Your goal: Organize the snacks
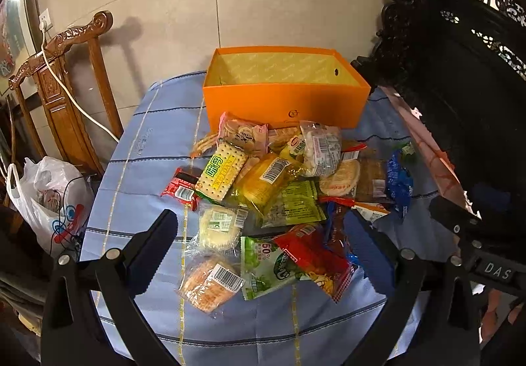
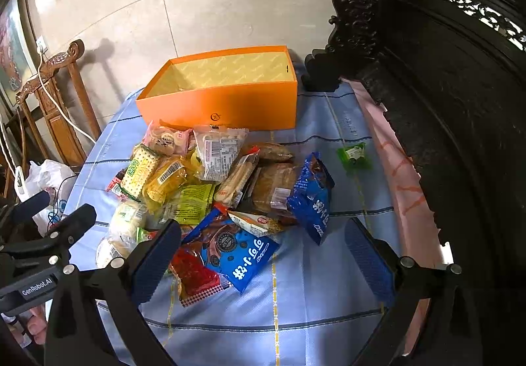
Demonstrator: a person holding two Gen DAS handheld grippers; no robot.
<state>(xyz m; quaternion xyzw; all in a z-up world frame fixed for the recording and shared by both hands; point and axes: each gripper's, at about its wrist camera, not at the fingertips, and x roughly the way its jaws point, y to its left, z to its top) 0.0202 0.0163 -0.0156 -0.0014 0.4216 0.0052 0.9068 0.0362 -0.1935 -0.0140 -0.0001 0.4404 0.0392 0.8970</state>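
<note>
A pile of wrapped snacks (image 1: 276,188) lies on a blue checked tablecloth (image 1: 154,149), in front of an open, empty orange box (image 1: 282,103). The pile (image 2: 213,188) and the box (image 2: 227,103) also show in the right wrist view. My left gripper (image 1: 263,247) is open and empty, held above the near edge of the pile, over a green packet (image 1: 263,264) and a red packet (image 1: 315,257). My right gripper (image 2: 263,254) is open and empty above a blue cookie packet (image 2: 243,254). A small green candy (image 2: 354,154) lies apart at the right.
A dark carved wooden cabinet (image 2: 443,103) stands close at the right. A carved wooden chair (image 1: 65,96) with a white cable stands at the left, with a white plastic bag (image 1: 49,198) below it. A pink sheet (image 2: 404,182) lies along the table's right edge.
</note>
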